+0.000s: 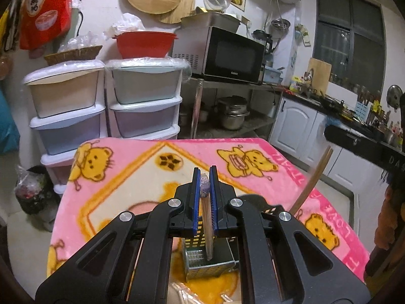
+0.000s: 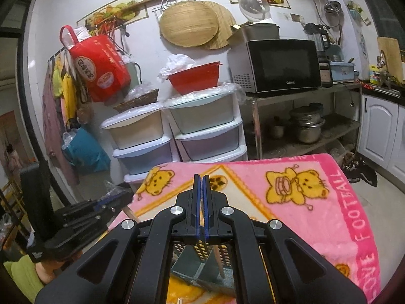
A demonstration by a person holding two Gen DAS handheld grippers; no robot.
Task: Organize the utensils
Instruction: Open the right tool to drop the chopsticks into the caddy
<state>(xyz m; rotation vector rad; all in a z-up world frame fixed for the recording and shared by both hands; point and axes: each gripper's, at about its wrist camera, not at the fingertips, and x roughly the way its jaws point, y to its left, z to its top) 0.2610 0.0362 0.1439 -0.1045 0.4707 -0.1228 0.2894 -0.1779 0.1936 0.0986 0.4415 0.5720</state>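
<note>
My left gripper [image 1: 205,177] is shut on a wooden chopstick [image 1: 208,228] with a purple wrapped top, held upright with its lower end inside a black perforated utensil holder [image 1: 210,263] on the pink bear blanket. My right gripper [image 2: 201,185] is shut on a thin wooden chopstick [image 2: 219,263] that hangs down into the same utensil holder [image 2: 202,266]. In the left wrist view the right gripper's chopstick [image 1: 314,179] slants down at the right. The left gripper's body [image 2: 83,217] shows at the left of the right wrist view.
A pink bear blanket [image 1: 126,177] covers the table. Clear wrapped items [image 1: 184,293] lie on it near the holder. Behind stand plastic drawer towers [image 1: 141,101], a microwave [image 1: 227,53] on a steel rack, and white cabinets [image 1: 298,126] at the right.
</note>
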